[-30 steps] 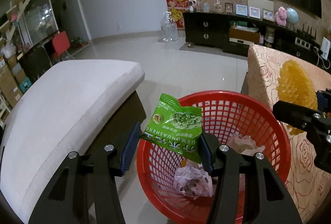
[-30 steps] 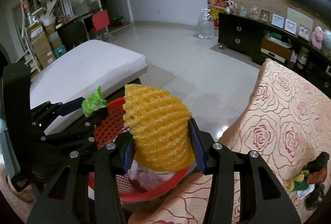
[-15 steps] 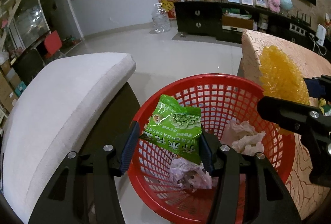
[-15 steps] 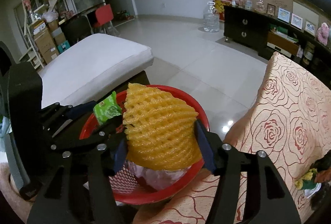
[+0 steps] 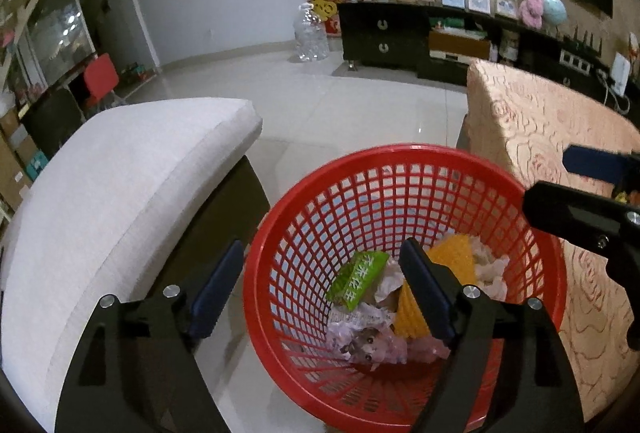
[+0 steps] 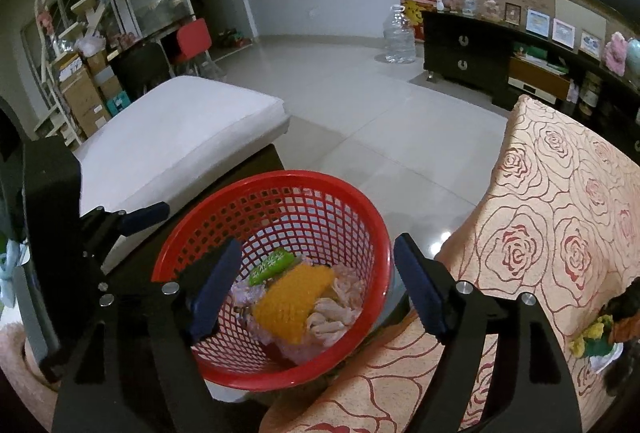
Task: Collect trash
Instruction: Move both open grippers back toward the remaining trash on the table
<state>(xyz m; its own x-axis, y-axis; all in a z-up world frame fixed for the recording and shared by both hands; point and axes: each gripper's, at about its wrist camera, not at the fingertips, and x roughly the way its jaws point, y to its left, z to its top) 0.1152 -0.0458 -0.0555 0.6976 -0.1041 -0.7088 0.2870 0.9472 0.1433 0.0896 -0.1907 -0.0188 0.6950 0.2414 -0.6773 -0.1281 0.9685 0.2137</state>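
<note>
The fingers of both grippers, left (image 5: 320,289) and right (image 6: 316,285), are being held apart and empty above the red plastic mesh basket (image 6: 372,229), where the green snack packet (image 5: 358,279) and yellow foam net (image 6: 294,299) are lying, so more trash is probably being sought next.

Red basket (image 5: 404,157) seemingly on floor (image 5: 352,113)

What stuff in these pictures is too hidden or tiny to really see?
- Bottom of the red basket: trash covers it in both views.
- Yellow foam net: left wrist view, the left hand-held gripper finger hides part.
- Green snack bag: right wrist view, print too small to read.
- Dark thing with yellow bits: right wrist view, cut off by the edge, cannot tell what it is.
</note>
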